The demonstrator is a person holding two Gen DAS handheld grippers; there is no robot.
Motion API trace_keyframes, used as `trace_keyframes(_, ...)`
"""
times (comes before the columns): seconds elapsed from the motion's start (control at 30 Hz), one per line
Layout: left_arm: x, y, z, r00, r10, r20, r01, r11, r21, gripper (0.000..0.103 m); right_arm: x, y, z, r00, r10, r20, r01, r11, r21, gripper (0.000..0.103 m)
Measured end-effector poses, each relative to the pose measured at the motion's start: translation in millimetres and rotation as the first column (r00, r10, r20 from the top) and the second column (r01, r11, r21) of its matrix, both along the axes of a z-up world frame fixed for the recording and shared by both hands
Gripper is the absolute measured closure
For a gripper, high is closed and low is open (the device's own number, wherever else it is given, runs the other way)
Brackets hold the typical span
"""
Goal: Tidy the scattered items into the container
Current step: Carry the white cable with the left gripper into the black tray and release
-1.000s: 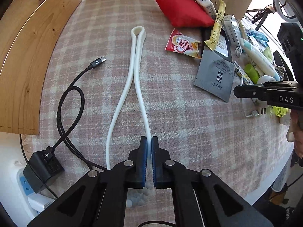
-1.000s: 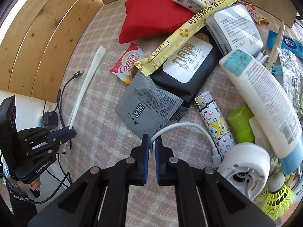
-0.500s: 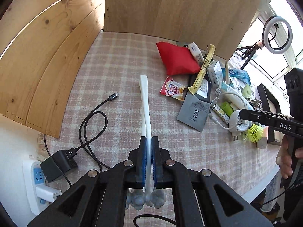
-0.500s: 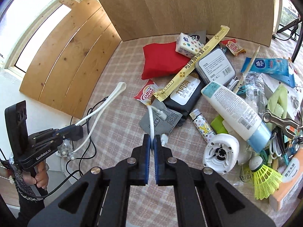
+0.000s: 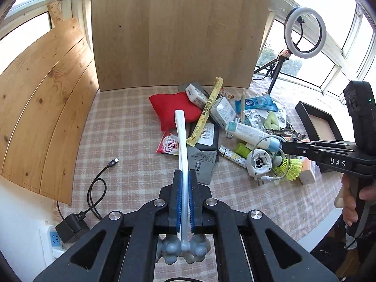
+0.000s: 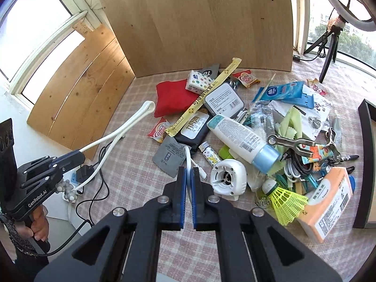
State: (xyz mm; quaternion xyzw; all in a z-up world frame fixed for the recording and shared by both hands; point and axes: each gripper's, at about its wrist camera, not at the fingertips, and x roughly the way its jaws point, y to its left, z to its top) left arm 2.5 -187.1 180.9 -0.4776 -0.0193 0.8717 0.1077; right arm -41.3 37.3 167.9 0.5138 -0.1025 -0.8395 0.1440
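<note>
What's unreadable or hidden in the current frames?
- Black tray: left wrist view, near side behind the right hand-held gripper; right wrist view, cut by the frame edge.
- White looped strap: left wrist view, knobby end partly under the left hand-held gripper.
- White cable: right wrist view, where it ends is hidden by the fingers.
- Grey sachet: print too small.

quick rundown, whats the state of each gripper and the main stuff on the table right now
left gripper: shut on the white strap
white strap: lifted off the table, hanging in a loop
right gripper: shut on the white cable
white cable: arched up, other end at the small white fan
small white fan: lying on the cloth
black tray: on the table's right edge
</note>
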Motion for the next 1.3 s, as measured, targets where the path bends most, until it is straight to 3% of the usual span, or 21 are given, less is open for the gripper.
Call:
trace_keyframes(0.3, -3.0, 96.2, 20.2, 0.993, -0.115, -0.037, 0.117, 0.992, 0.05, 0.099, 25.6, 107.4, 27.6, 0.992, -0.114, -0.056, 0.112, 0.993, -0.041, 0.099)
trace_keyframes(0.57, -11.3, 218.1, 30.3, 0.988, -0.143, -0.061, 0.15, 0.981, 0.121, 0.099, 46.5, 248.1, 42.1, 0.977, -0.199, -0.076, 0.198, 0.98, -0.018, 0.099)
trace_keyframes(0.9, -33.6, 405.0, 20.3, 0.969, -0.242, -0.045, 0.246, 0.948, 0.201, 0.099, 74.3, 424.7, 23.3, 0.938, -0.345, -0.042, 0.347, 0.937, 0.041, 0.099)
trace_keyframes(1.17, -42.6, 529.1, 9.4, 0.943, -0.332, -0.026, 0.33, 0.923, 0.199, 0.098, 95.8, 518.6, 7.9, 0.881, -0.471, -0.045, 0.473, 0.877, 0.086, 0.099)
trace_keyframes(1.2, -44.2, 541.9, 8.1, 0.938, -0.345, -0.017, 0.342, 0.92, 0.191, 0.094, 95.7, 526.2, 5.9, 0.873, -0.486, -0.045, 0.488, 0.866, 0.112, 0.091)
trace_keyframes(1.23, -45.2, 552.6, 6.5, 0.936, -0.353, 0.0, 0.347, 0.921, 0.179, 0.085, 94.1, 532.2, 3.0, 0.864, -0.503, -0.033, 0.502, 0.851, 0.156, 0.066)
trace_keyframes(1.27, -46.6, 560.5, 4.4, 0.938, -0.345, 0.017, 0.338, 0.927, 0.162, 0.057, 92.1, 537.1, 0.6, 0.854, -0.52, -0.026, 0.515, 0.835, 0.192, 0.051)
trace_keyframes(1.3, -47.8, 565.4, 3.3, 0.942, -0.334, 0.019, 0.327, 0.932, 0.155, 0.038, 92.7, 540.3, -0.1, 0.845, -0.533, -0.038, 0.529, 0.824, 0.2, 0.037)
